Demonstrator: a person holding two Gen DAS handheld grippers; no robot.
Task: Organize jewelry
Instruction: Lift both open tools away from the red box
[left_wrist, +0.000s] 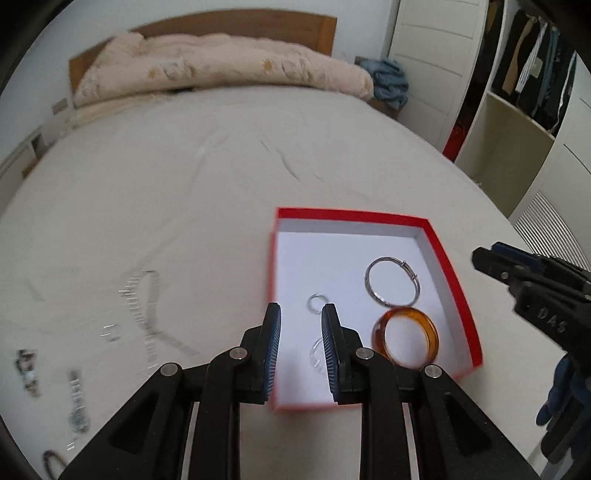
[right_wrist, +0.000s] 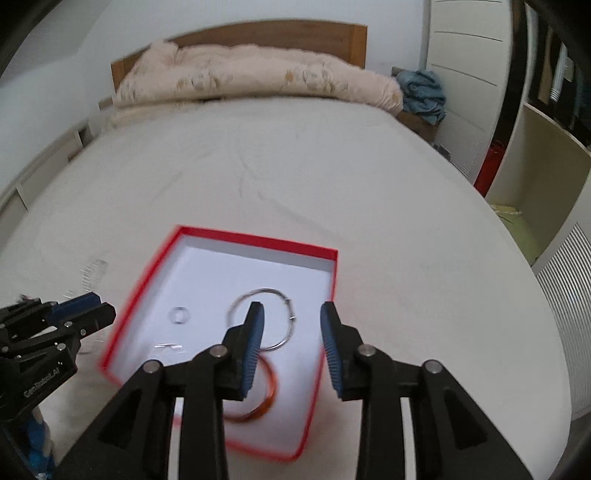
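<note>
The red box (left_wrist: 458, 280) lies on the bed (left_wrist: 184, 177) holding a silver bangle (left_wrist: 393, 281), an amber bangle (left_wrist: 405, 338) and a small ring (left_wrist: 316, 302). Loose chains (left_wrist: 147, 314) remain on the sheet at about 9 o'clock from the left gripper (left_wrist: 301, 319), their length running away from it. The left gripper is nearer to them; its jaws stand apart, empty. The right gripper (right_wrist: 291, 319) hangs over the box, also parted and empty.
</note>
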